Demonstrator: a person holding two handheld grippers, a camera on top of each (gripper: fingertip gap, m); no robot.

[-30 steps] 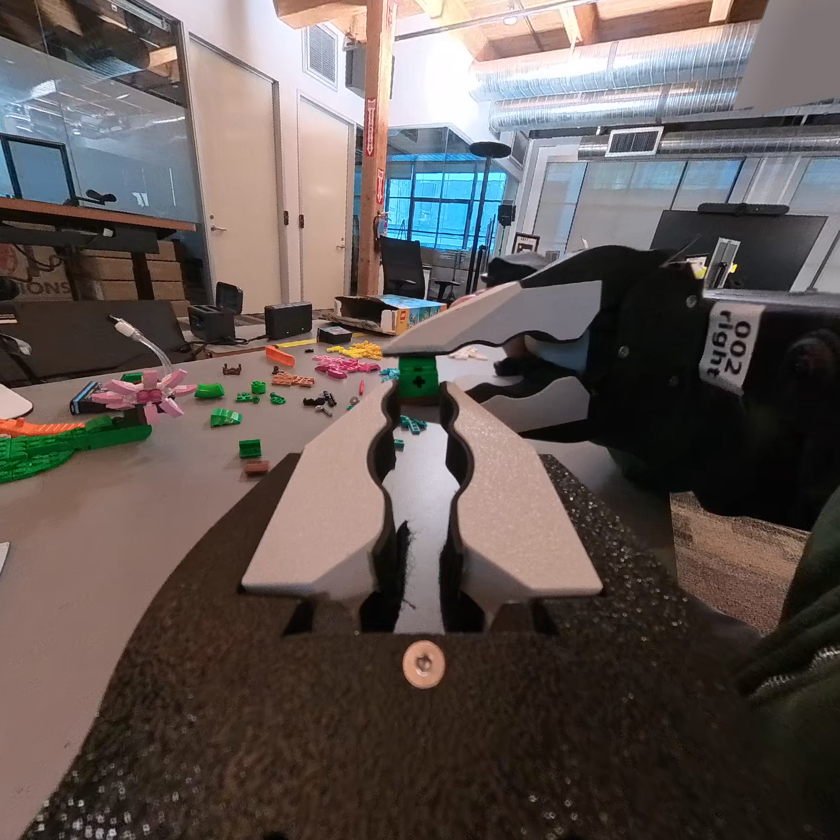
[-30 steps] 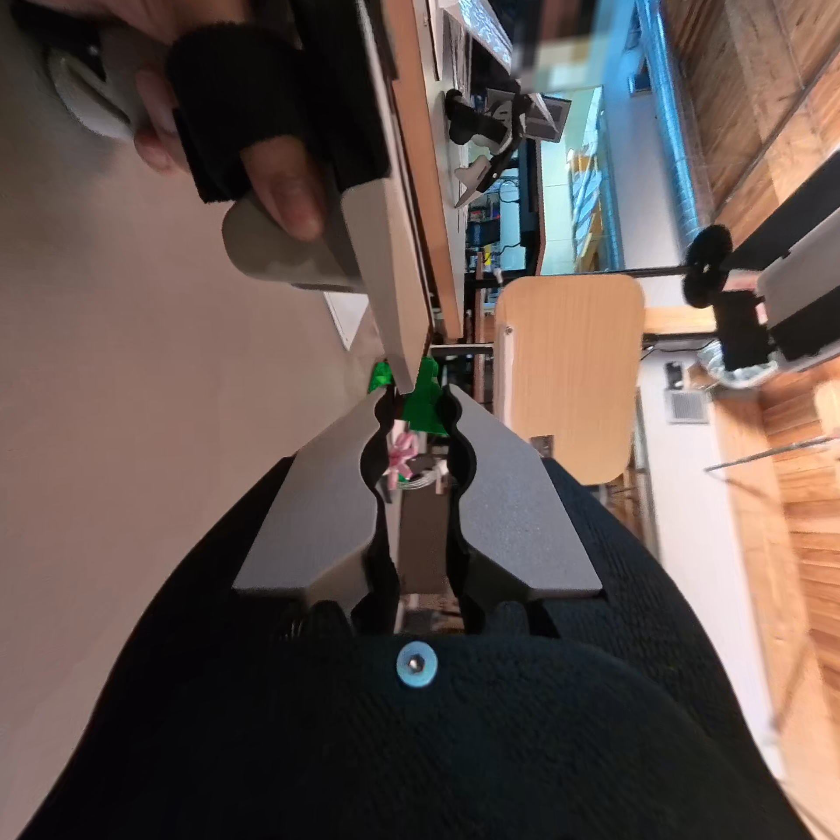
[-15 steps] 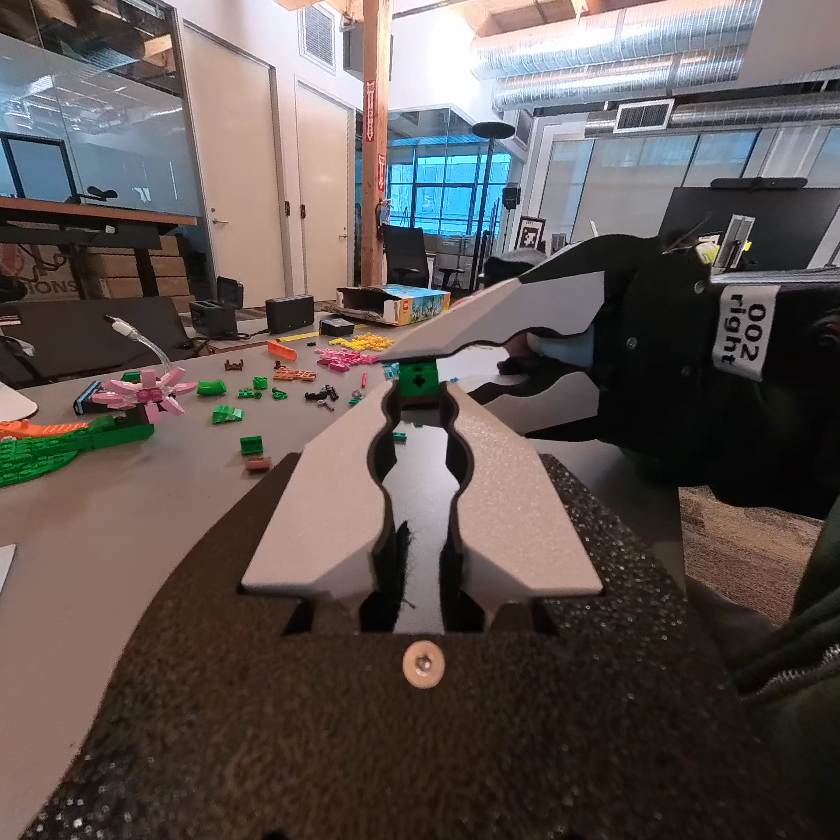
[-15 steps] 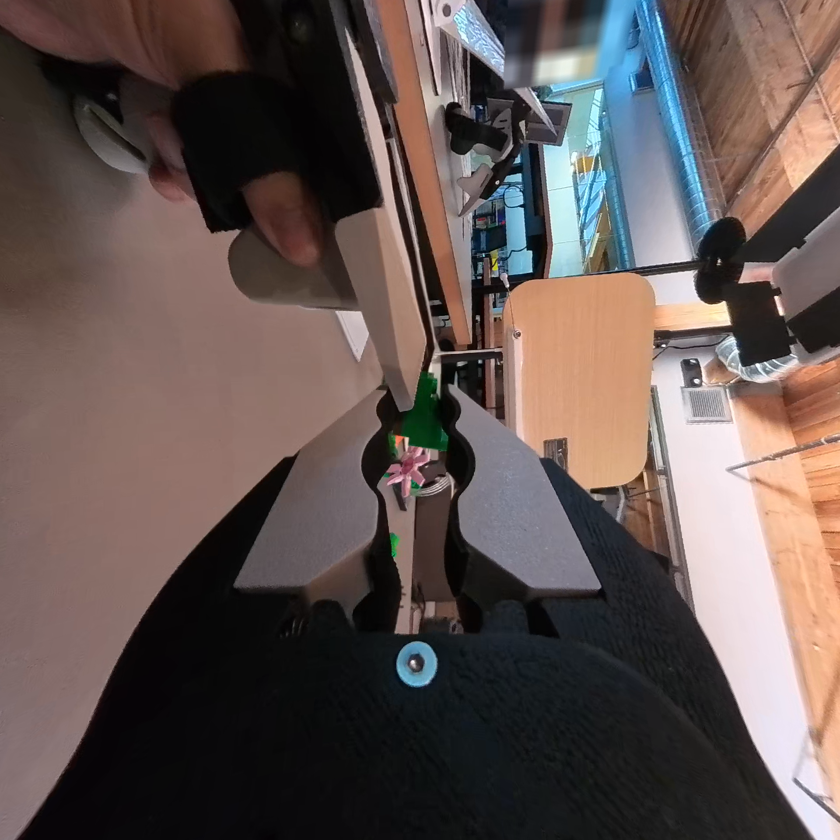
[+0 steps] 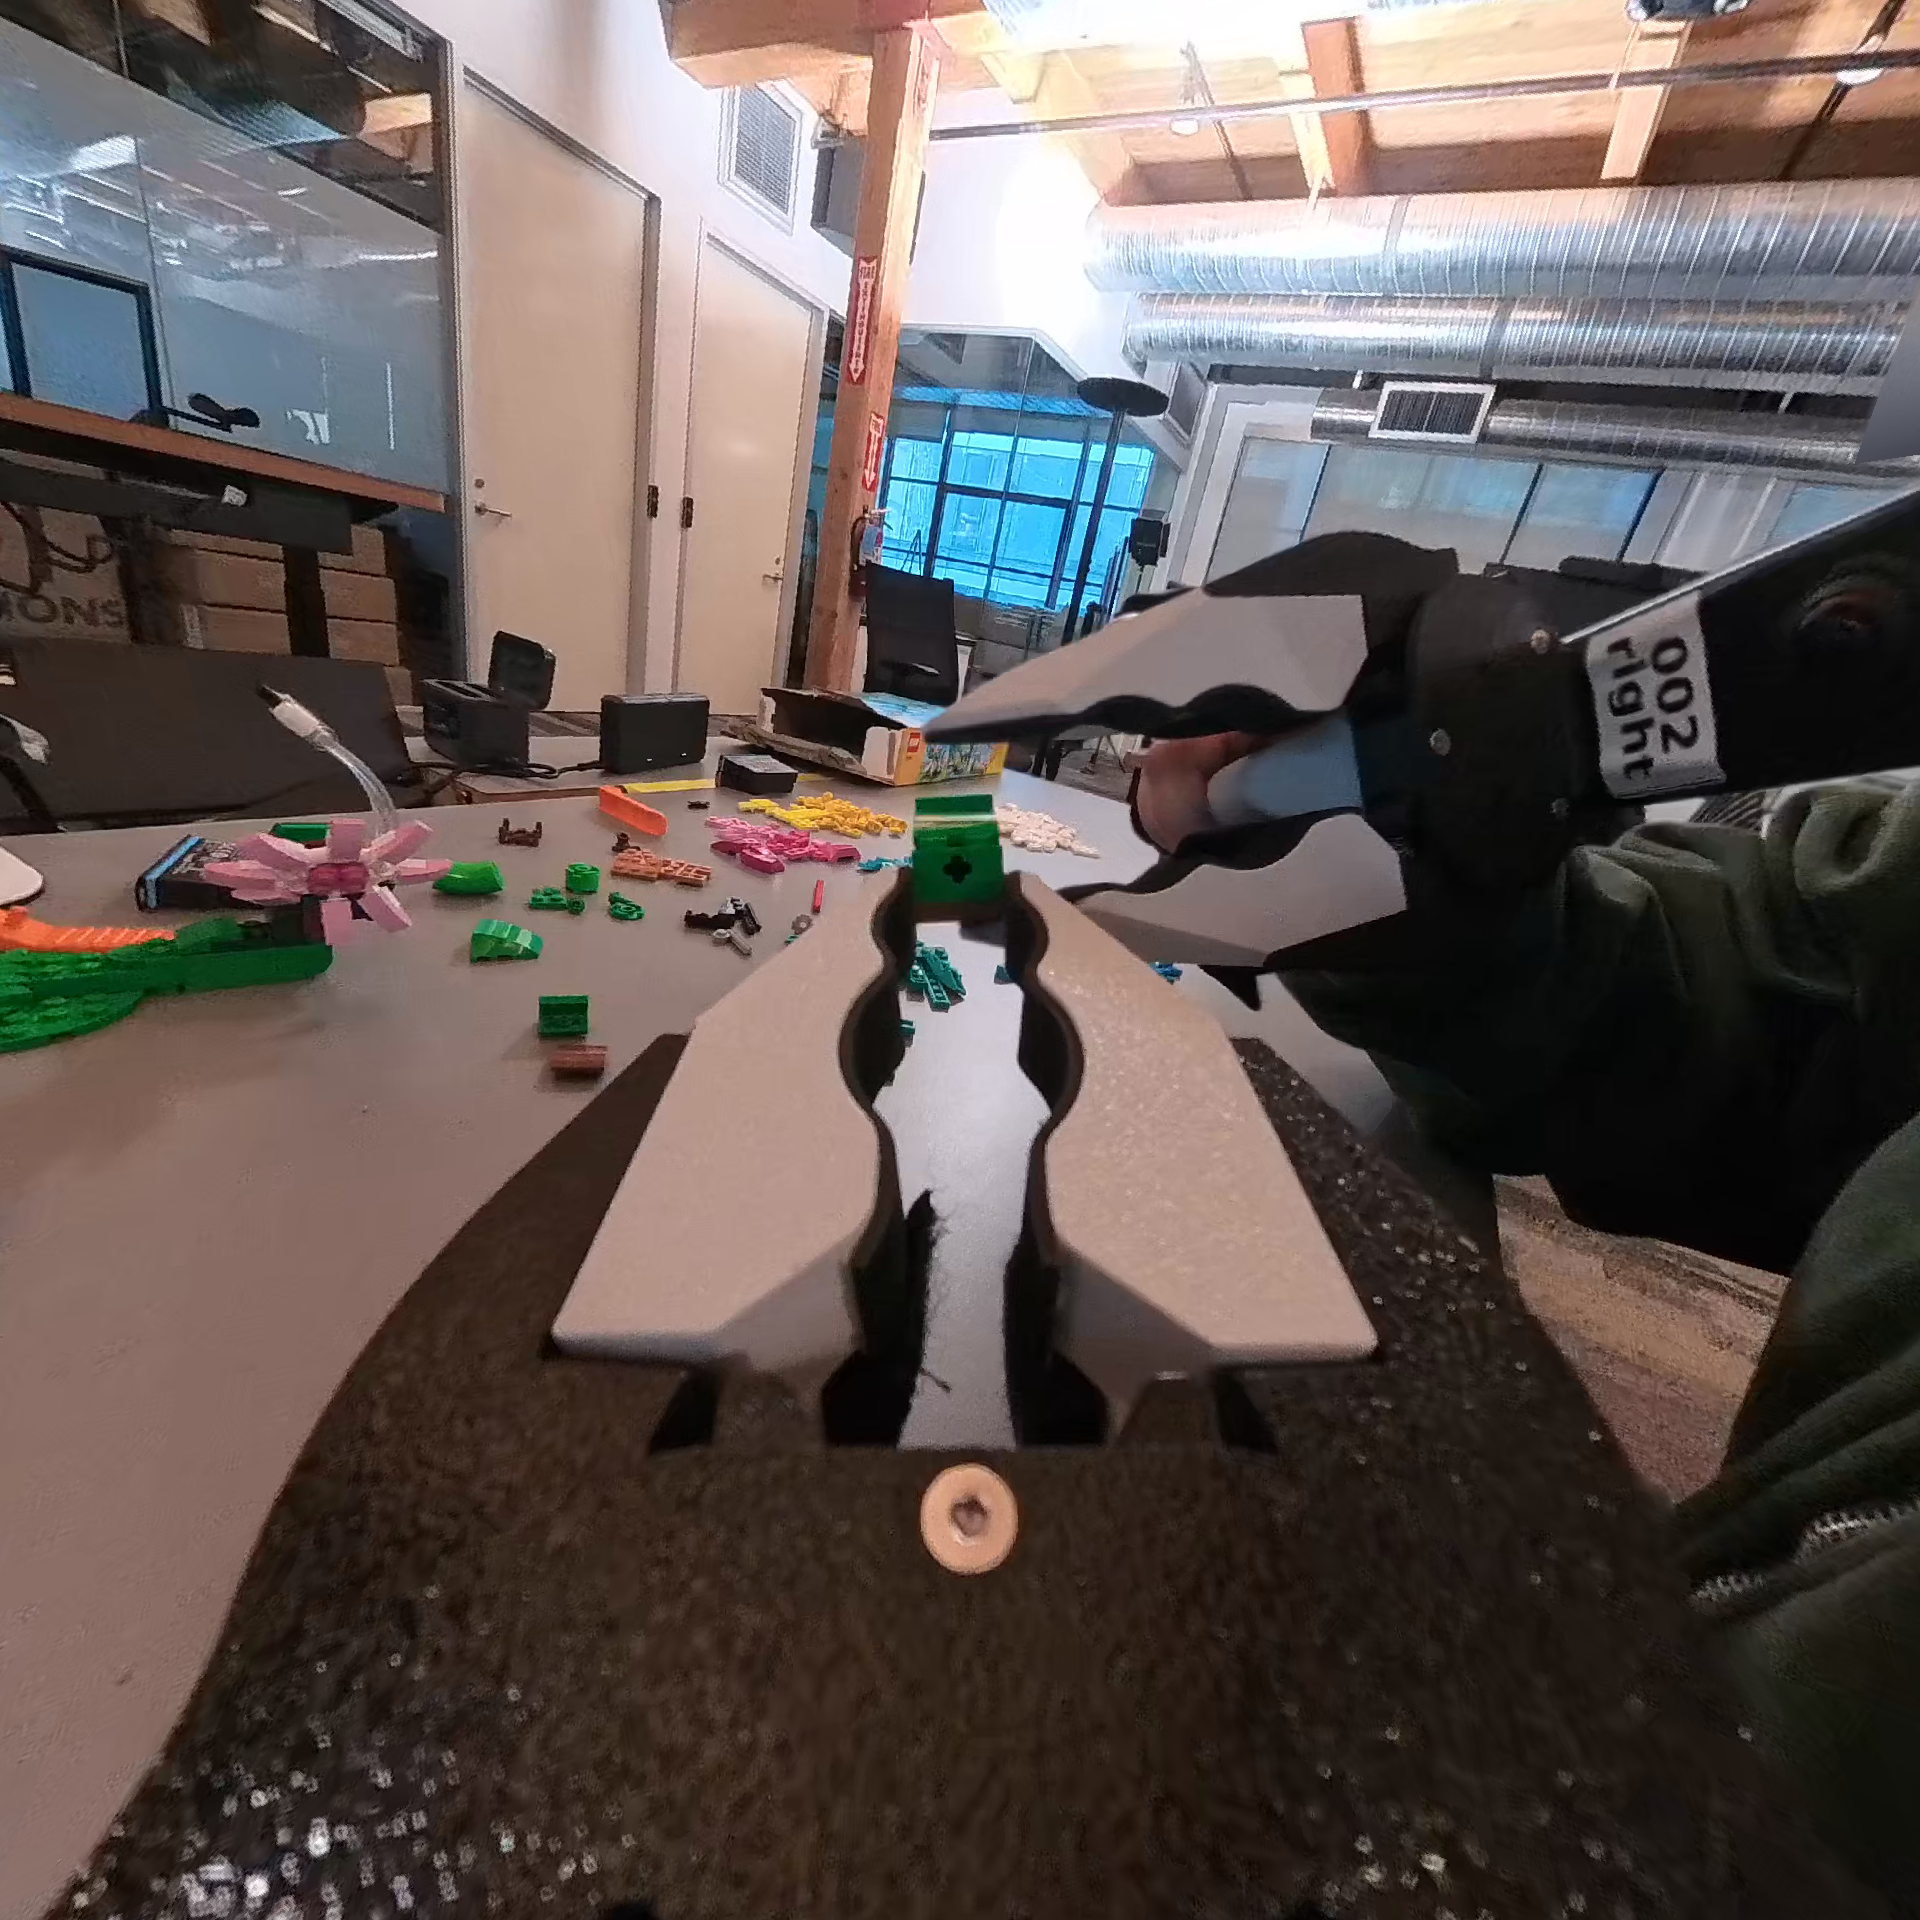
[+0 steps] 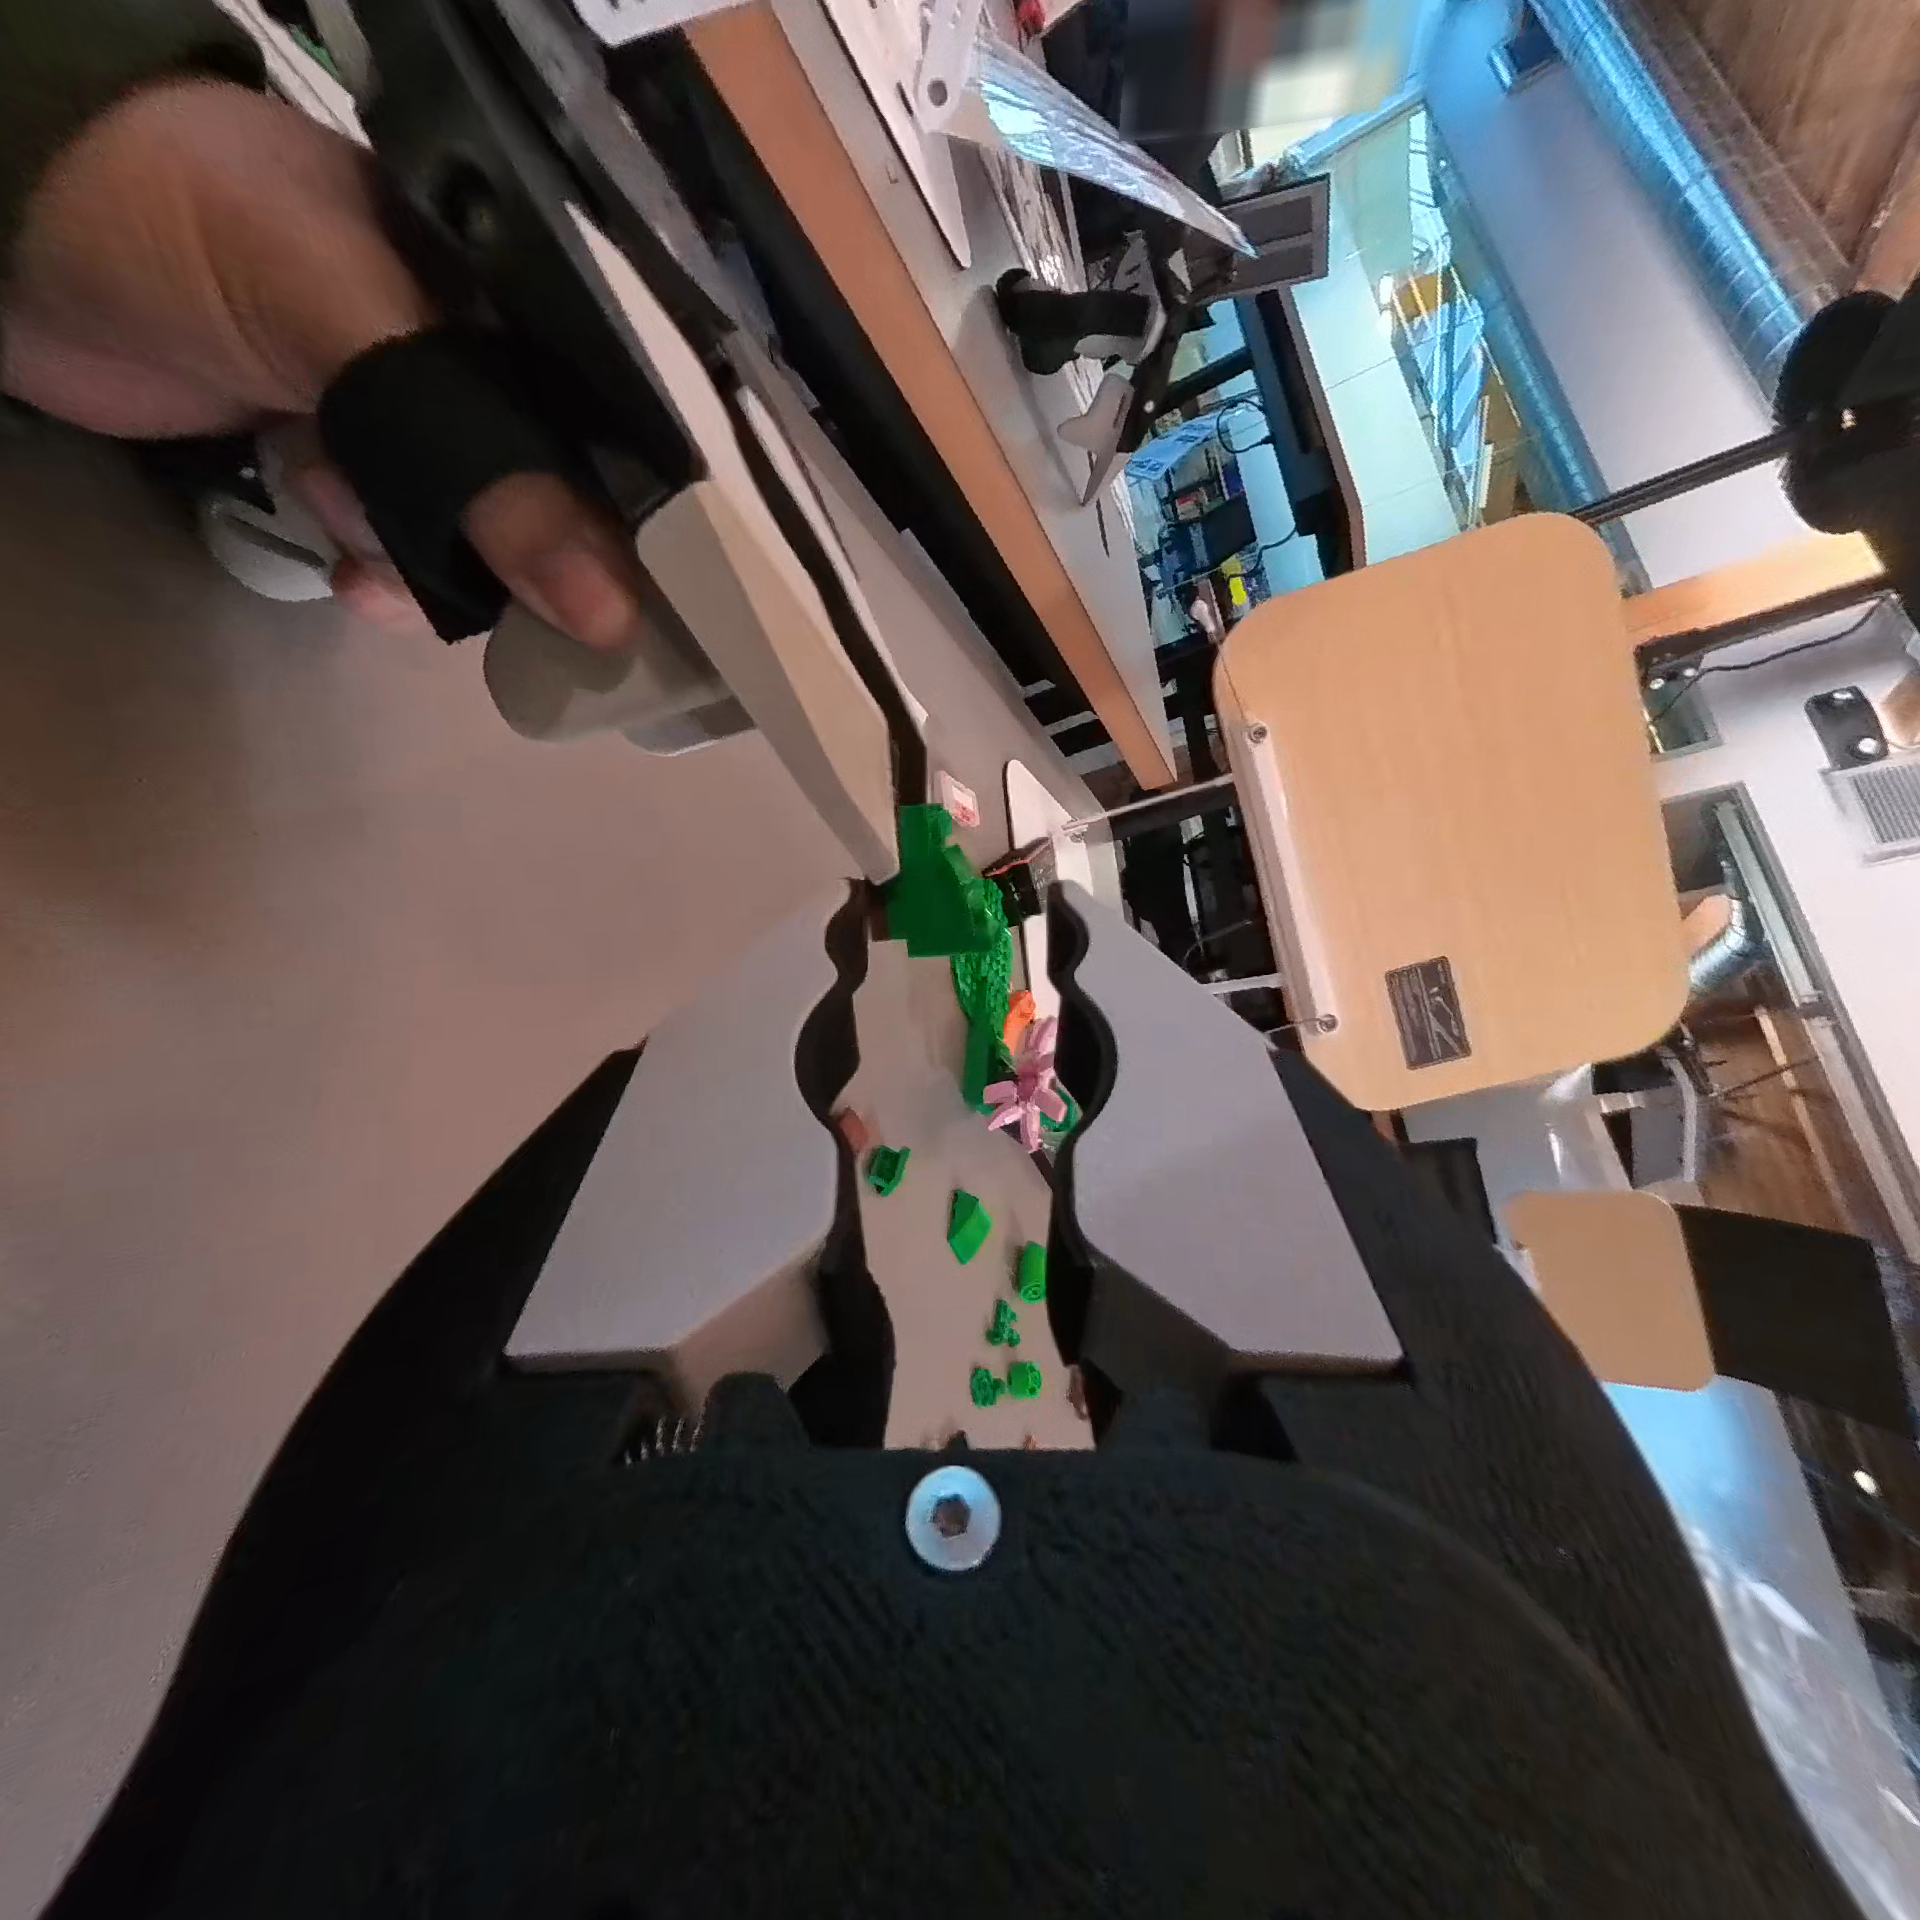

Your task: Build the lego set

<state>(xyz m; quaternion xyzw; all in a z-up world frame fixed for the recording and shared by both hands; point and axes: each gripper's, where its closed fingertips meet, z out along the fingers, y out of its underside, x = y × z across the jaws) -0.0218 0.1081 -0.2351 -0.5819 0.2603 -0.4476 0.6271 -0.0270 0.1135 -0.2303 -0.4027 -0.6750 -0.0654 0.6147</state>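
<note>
Between the tips of the left gripper (image 5: 956, 894), a green brick (image 5: 957, 864) is pinched, raised above the grey table (image 5: 208, 1195); a brown piece sits under the brick at the tips, though how they join cannot be told. The right gripper (image 6: 951, 914), turned on its side, has its fingers spread; in the left wrist view its upper finger (image 5: 1153, 665) hangs just above the brick and the lower one lies right of the brick, neither touching it. Left of the brick and nearer on the table lie a small green piece (image 5: 562, 1014) and a brown piece (image 5: 578, 1060). Farther left of the brick sits the green build (image 5: 156, 971) with a pink flower (image 5: 332, 873) on it and an orange part at its left end. Beyond the brick are loose heaps: teal bits just behind it, then pink pieces (image 5: 774, 842), yellow pieces (image 5: 831, 816) and white pieces (image 5: 1044, 831). Farthest back from the brick lies an open cardboard box (image 5: 883, 732), its contents hidden from this angle.
</note>
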